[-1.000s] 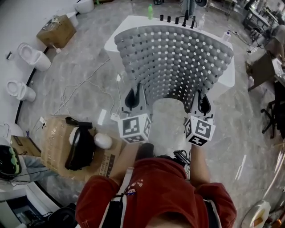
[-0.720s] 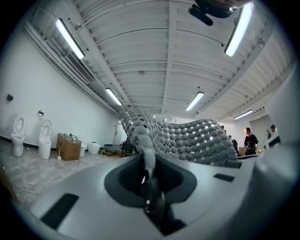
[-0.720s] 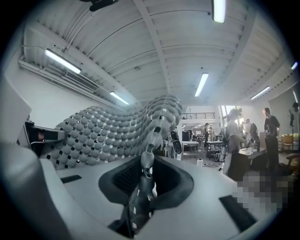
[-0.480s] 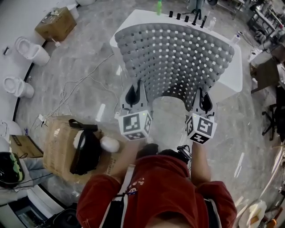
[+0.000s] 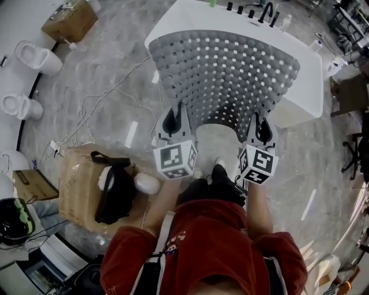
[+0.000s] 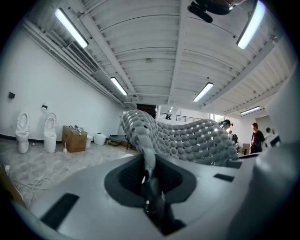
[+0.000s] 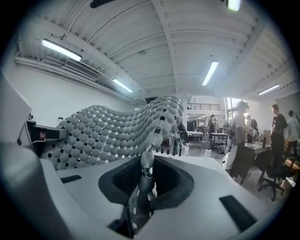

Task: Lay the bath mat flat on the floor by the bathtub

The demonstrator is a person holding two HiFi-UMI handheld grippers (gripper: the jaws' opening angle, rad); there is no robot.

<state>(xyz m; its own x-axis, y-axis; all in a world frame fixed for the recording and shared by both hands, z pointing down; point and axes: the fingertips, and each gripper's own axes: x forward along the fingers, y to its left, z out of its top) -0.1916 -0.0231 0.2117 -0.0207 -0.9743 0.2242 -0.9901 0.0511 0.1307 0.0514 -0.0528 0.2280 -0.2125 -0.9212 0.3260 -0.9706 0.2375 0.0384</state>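
Note:
The grey bath mat (image 5: 225,72), studded with square holes, spreads away from me in the air and hides most of the white bathtub (image 5: 302,86) behind it. My left gripper (image 5: 174,120) is shut on the mat's near left corner. My right gripper (image 5: 262,128) is shut on the near right corner. In the left gripper view the mat (image 6: 187,140) arches up from the pinched jaws of the left gripper (image 6: 149,176). From the right gripper (image 7: 144,176), the mat (image 7: 108,131) billows off to the left in the right gripper view. The near edge sags between the grippers.
A cardboard box with a black bag (image 5: 92,187) stands at my left. White cables (image 5: 98,109) trail over the marble floor. Two toilets (image 5: 34,57) line the left wall. Black taps (image 5: 256,10) stand on the tub's far rim. People (image 7: 239,131) stand far right.
Both grippers have risen a little with the mat's corners. The tub and mat have slid up the head view, and my shoes now show beneath the mat's near edge.

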